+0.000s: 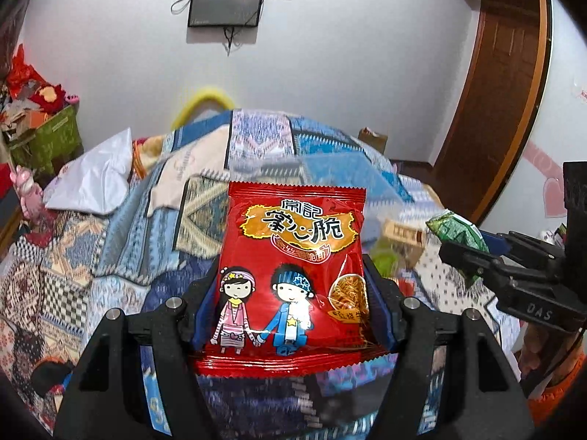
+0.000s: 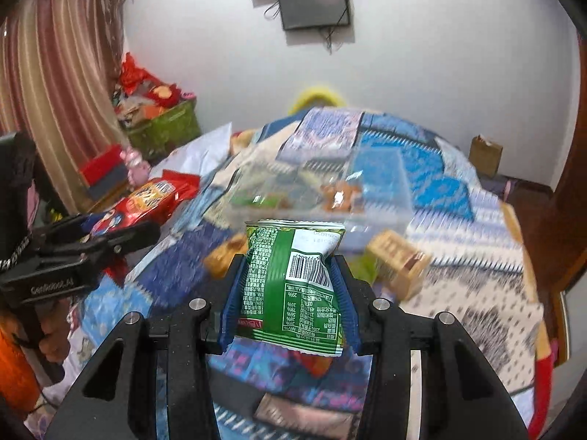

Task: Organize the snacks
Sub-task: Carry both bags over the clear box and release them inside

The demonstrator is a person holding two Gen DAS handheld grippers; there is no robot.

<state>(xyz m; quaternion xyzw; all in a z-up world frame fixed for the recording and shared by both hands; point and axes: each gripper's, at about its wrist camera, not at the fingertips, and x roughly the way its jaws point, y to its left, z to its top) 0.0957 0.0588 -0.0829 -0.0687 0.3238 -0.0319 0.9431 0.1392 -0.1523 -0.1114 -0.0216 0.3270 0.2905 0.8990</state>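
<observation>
Both grippers are up off the bed with a snack each. The left gripper (image 1: 290, 293) has its jaws about halfway apart, pressed on the sides of a red noodle-snack packet (image 1: 293, 267) with two cartoon kids on the front; the packet stands upright between the blue pads, clear of the patchwork quilt (image 1: 110, 242) below.

The right gripper (image 2: 290, 293) is squeezed in much narrower on a green snack bag (image 2: 290, 286), barcode side facing the camera, with the print upside down, also held up in the air.

Past the green bag there's a clear plastic bin (image 2: 367, 183) sitting on the quilt with a few snacks inside, and tan boxed snacks (image 2: 400, 260) lie just in front of it, pretty blurry. Wall-mounted screens (image 1: 225, 3) hang at the far end of the room.
</observation>
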